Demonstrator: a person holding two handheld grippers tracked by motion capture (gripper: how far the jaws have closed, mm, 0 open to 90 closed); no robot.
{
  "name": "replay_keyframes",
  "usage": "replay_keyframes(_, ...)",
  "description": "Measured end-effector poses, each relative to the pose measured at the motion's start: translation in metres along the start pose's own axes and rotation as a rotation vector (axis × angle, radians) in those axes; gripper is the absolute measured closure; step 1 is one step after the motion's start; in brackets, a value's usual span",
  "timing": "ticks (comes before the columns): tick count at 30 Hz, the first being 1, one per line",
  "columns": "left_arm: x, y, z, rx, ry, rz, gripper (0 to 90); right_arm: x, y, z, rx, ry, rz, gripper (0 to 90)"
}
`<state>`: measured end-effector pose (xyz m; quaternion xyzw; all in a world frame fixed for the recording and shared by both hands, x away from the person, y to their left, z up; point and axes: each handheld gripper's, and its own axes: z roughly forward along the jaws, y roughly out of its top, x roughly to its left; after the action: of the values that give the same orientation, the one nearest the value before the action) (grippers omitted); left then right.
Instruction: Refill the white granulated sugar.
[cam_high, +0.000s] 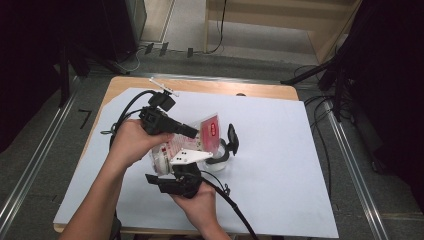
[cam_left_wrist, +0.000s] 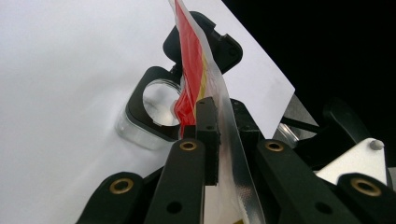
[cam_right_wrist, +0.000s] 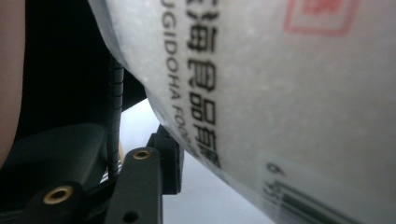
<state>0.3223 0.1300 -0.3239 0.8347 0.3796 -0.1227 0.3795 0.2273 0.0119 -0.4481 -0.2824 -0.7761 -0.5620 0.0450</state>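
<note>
While both hands hold it above the white-covered surface (cam_high: 280, 150), the plastic pouch (cam_high: 192, 140) (red and clear, with printed text) hangs over a clear container with a black flip lid (cam_high: 224, 150). The left tool (cam_left_wrist: 219, 140) pinches the pouch's edge — the right tool (cam_right_wrist: 159, 163) presses against the pouch, its grip impossible to tell.

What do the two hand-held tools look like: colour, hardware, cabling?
Both are black. The left tool has a pistol-style body with a black cable looping off its back. The right tool carries a light three-cornered plate on top and trails a black cable toward the table's near edge. Close up, the jaw arms show brass-coloured pivot rivets. Forearms are bare, no sleeves.
</note>
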Motion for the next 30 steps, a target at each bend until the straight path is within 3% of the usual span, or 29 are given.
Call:
replay_keyframes(13, 0.0002, -0.0012, -0.0016, -0.018, 0.001, -0.02, 85.4, -0.0006, 0.0023, 0.0004, 0.006, 0.014, 0.003, 62.3)
replay_keyframes(30, -0.0029, -0.0022, -0.0031, -0.027, 0.018, 0.002, 85.8, 0.0005, 0.0033, -0.0002, 0.015, 0.014, -0.01, 60.6)
